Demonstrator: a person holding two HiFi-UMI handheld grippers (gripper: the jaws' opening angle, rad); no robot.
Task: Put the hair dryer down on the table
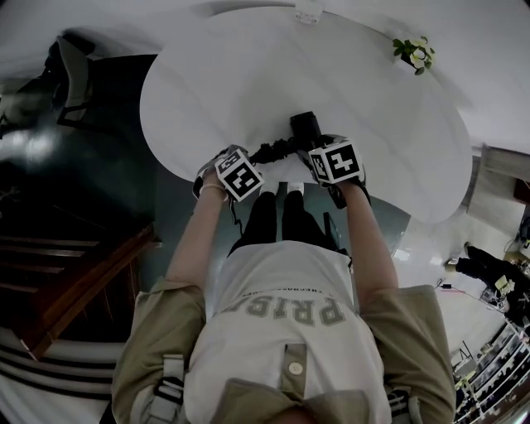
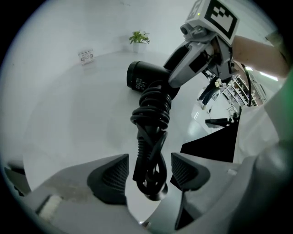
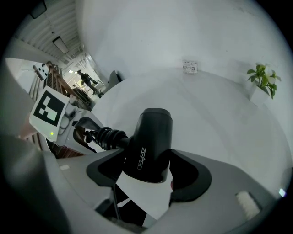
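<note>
At near table edge, left gripper [image 2: 150,157] with jaws spread wide; coiled black cord [image 2: 152,114] runs between pads, touching neither. Just beside it, right gripper [image 3: 147,157] clamped on black hair dryer [image 3: 153,125], both pads pressing barrel sides. Dryer over white round table [image 1: 248,74], near edge; contact with tabletop unclear. Far side: small potted plant [image 1: 414,52], small card [image 1: 308,12].

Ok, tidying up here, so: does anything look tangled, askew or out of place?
Mostly the cord: a knotted bundle trailing from the hair dryer, its end loop between the left gripper's open fingers. The right gripper grips the hair dryer; nothing looks damaged.
</note>
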